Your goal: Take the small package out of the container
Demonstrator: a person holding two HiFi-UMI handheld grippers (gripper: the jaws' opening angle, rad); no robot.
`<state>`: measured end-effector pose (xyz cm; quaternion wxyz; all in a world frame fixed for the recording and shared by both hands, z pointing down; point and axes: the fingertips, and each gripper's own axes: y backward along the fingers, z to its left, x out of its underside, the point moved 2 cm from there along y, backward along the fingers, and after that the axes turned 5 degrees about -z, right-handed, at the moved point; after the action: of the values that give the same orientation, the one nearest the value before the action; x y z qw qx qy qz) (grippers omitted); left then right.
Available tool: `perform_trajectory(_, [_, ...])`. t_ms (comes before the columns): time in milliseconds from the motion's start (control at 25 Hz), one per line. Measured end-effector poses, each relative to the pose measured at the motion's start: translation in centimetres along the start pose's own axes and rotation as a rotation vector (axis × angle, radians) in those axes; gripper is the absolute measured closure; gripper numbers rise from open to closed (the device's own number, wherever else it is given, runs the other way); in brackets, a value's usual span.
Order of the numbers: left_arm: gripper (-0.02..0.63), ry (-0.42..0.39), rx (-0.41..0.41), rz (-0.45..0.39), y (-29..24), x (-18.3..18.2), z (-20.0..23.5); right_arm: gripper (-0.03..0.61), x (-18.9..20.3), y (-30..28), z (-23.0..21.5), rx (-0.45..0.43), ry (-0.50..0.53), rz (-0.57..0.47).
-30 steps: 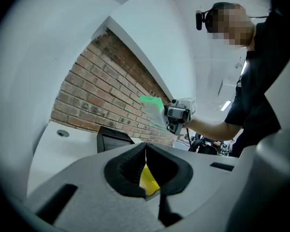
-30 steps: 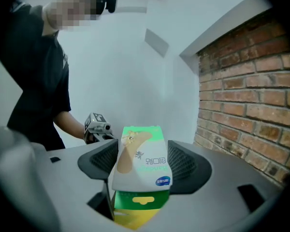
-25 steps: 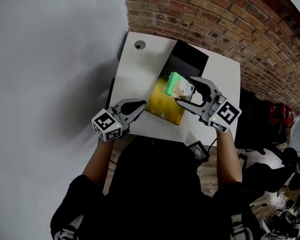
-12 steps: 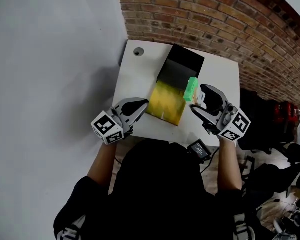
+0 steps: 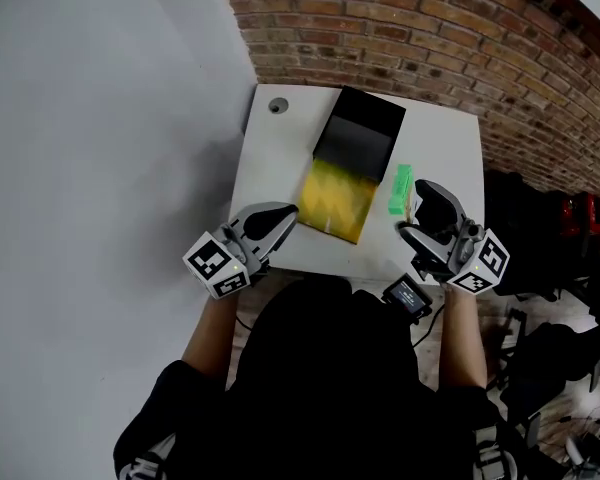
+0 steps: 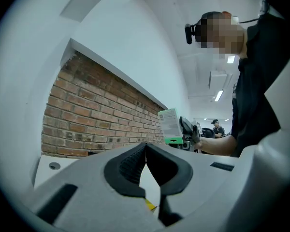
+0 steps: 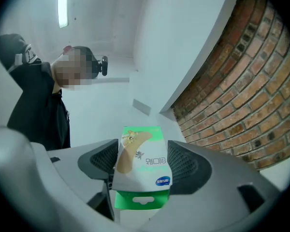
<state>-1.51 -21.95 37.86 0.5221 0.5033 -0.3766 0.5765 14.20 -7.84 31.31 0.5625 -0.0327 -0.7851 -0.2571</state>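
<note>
Package [image 5: 401, 188] clear of the container [image 5: 348, 164]
The right gripper [image 5: 413, 210], tipped slightly up, clamps the package by its side edges with wide-set jaws, just right of the container, over the table [image 5: 270, 153]. It looks a light, thin carton, easily crushed: squeeze gently. The left gripper [image 5: 283, 218] hangs level, jaws together, empty.

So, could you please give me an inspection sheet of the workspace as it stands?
Surface: white table.
Job's things: small package held clear of the black-and-yellow container, to its right.
Clutter: round grommet in the table's far corner; small black device by its near edge.
Grippers: right gripper shut on the small package; left gripper shut, empty.
Cables: nothing seen.
Surroundings: brick wall behind the table.
</note>
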Motion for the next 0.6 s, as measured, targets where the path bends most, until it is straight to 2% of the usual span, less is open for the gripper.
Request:
perform_trajectory(200, [0.598, -0.007, 0.000, 0.001, -0.2, -0.2, -1.1, 0.255, -0.5, 2.0, 0.6, 0.008, -0.037, -0.064])
perform_trajectory(600, [0.598, 0.021, 0.013, 0.001, -2.5, 1.3, -3.9, 0.255, -1.4, 6.4, 1.7, -0.037, -0.117, -0.128])
